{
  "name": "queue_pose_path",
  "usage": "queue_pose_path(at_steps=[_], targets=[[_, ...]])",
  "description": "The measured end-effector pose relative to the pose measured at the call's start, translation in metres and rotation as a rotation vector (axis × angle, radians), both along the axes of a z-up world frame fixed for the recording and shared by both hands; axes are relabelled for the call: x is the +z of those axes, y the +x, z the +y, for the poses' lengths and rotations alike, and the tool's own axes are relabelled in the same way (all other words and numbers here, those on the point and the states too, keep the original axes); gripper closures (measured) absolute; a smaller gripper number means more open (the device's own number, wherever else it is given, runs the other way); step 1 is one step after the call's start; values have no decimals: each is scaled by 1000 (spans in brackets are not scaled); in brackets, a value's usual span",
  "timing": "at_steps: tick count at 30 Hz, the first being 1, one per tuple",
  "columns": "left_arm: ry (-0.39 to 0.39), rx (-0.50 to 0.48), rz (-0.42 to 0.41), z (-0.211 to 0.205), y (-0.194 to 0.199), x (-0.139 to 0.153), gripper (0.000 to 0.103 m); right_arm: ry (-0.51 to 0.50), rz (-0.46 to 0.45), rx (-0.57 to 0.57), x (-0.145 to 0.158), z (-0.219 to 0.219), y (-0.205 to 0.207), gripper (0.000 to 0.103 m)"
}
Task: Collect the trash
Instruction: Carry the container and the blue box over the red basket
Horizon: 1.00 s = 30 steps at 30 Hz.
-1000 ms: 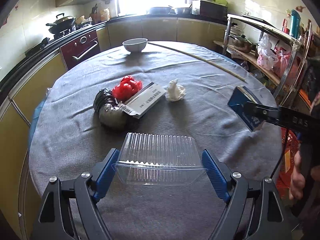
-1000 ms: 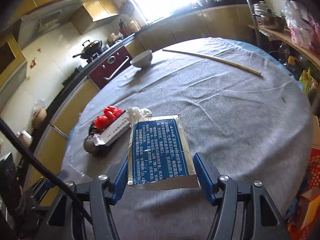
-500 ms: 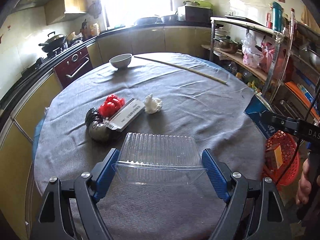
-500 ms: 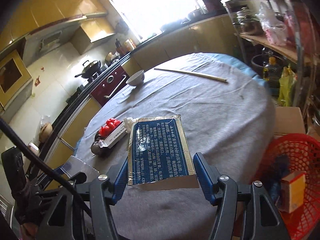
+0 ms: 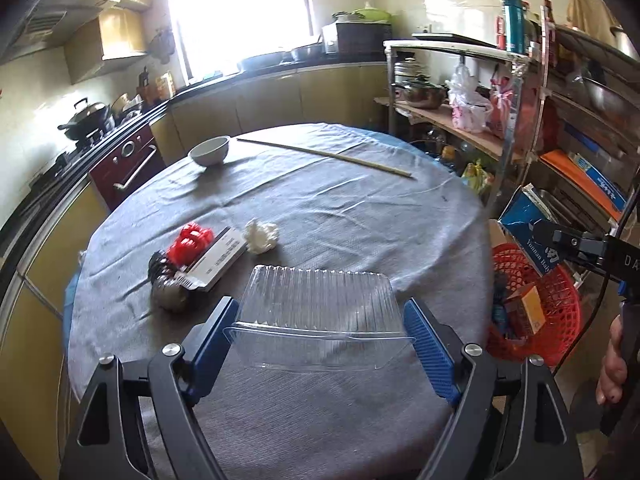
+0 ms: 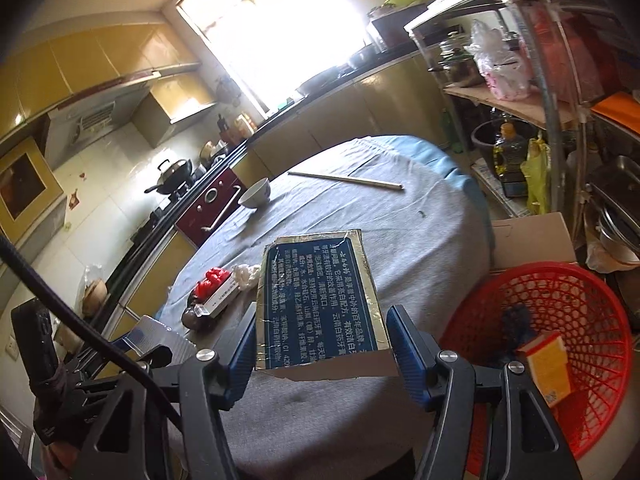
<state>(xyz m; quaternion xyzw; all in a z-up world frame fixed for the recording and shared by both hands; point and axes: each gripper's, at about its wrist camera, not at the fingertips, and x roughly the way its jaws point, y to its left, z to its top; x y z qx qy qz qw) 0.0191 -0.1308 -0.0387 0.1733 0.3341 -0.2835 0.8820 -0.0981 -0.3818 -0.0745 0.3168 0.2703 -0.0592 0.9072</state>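
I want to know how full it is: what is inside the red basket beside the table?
Inside the red basket lie a yellow-and-red box and something dark blue. The right tongs' arm hides its near part.

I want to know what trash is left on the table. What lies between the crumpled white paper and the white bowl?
Only bare grey tablecloth. In the left wrist view, nothing sits between the crumpled white paper and the white bowl.

Bare cloth between bowl and clutter

Bright window, yellow cabs, metal shelving
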Motion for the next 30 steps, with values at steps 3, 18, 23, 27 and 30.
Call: queue_pose_path(at_steps=[3, 18, 23, 27, 30], targets=[[-7, -36, -16, -13, -8, 4, 18, 9, -8, -29, 0, -11, -13, 38], [-53, -260, 19, -94, -42, 0, 18, 67, -13, -212, -9, -75, -82, 37], [-64, -298, 49, -118, -44, -3, 18, 93, -14, -244, -16, -87, -95, 37], [-62, -327, 60, -134, -51, -7, 18, 111, -20, -267, -19, -95, -104, 37], [-59, -359, 61, -144, -59, -9, 18, 122, -25, -283, -20, -100, -111, 36]])
